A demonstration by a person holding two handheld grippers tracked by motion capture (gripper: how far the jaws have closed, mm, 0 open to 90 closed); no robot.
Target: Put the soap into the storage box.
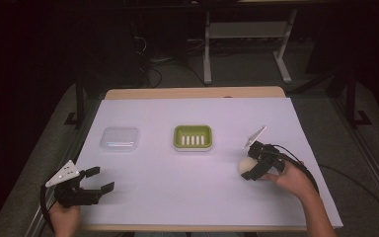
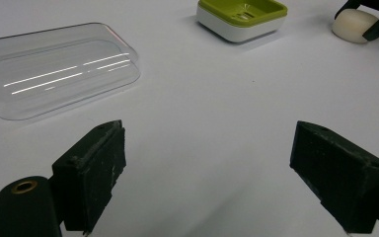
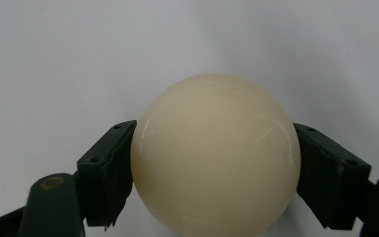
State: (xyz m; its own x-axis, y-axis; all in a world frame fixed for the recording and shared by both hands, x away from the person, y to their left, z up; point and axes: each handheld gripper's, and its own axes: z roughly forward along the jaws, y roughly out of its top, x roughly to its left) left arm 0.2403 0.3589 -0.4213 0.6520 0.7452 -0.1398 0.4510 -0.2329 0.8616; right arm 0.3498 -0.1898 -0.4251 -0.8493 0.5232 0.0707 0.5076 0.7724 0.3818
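— What's she got in the right gripper (image 1: 252, 167)?

— A cream-coloured bar of soap (image 1: 247, 166), rounded like a pebble. In the right gripper view the two black jaws press against its sides, so it is clamped; the soap (image 3: 216, 158) sits squarely between them with the white table cover behind it.

— And where is that, going by the green soap dish (image 1: 192, 137)?

— To the right of the dish and a bit nearer the person, apart from it. Whether the soap is resting on the table (image 1: 177, 187) or lifted just off it, I cannot tell from here. In the left gripper view the soap (image 2: 354, 25) shows far off, right of the dish (image 2: 242, 17), with dark jaw tips around it.

— The other hand?

— The left gripper (image 1: 102, 179) is well to the left of the dish and closer to the person, near the table's front edge. Its jaws stand wide apart with nothing between them, only bare white surface.

— Anything else out there?

— A clear plastic lid (image 1: 120, 139), lying flat to the left of the dish, level with it and apart from it. In the left gripper view the lid (image 2: 59, 69) lies beyond the left-hand jaw.
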